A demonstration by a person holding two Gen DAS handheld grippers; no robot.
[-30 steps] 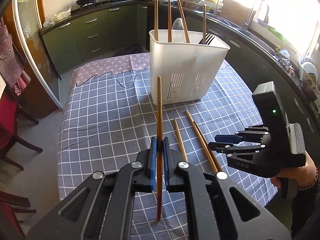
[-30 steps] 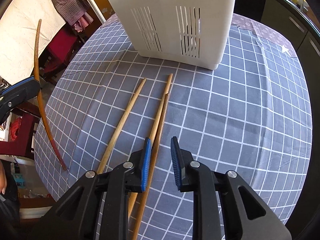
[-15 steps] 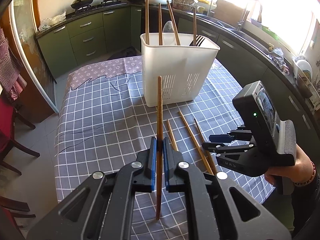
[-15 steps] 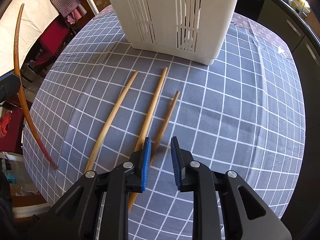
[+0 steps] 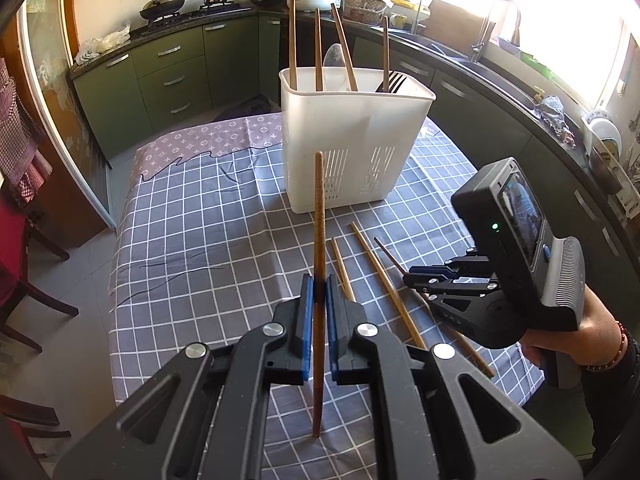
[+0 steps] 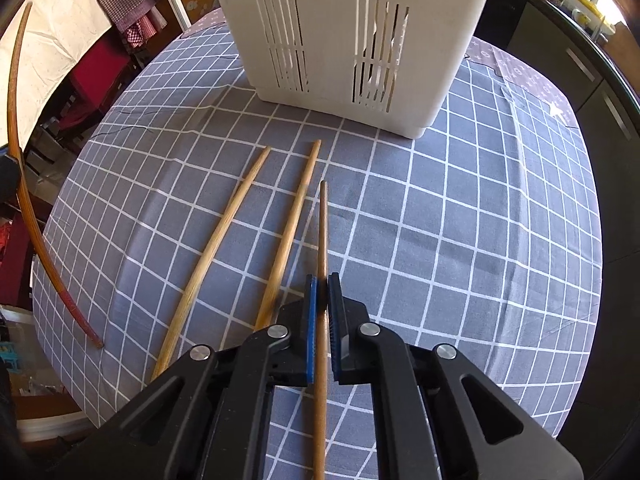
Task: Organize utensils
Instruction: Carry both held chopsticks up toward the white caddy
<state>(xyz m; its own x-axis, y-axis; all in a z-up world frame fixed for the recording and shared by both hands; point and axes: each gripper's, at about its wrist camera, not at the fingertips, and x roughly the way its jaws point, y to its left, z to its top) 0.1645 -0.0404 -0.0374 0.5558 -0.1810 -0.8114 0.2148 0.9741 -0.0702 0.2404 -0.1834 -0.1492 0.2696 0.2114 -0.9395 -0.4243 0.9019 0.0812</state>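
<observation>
A kitchen with green cabinets surrounds a tabletop (image 5: 192, 216) under a checked cloth. The white holder (image 5: 352, 148), chopsticks already upright in it, stands toward the far edge. The left tool (image 5: 316, 300) clamps a dark chopstick (image 5: 319, 220) upright, ready for dropping in. The right tool (image 6: 322, 308) has just closed on a chopstick (image 6: 322, 232) lying mid-tabletop; two chopsticks (image 6: 224, 232) lie beside it.

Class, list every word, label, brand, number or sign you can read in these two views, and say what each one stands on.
"UKS", roughly: faint raised letters on the right gripper body; partly legible, so uncertain.
Small screen on that gripper: shows a picture, no readable text.
Monogram pattern on the tablecloth far end: too small to read.
White utensil holder: no lettering visible.
</observation>
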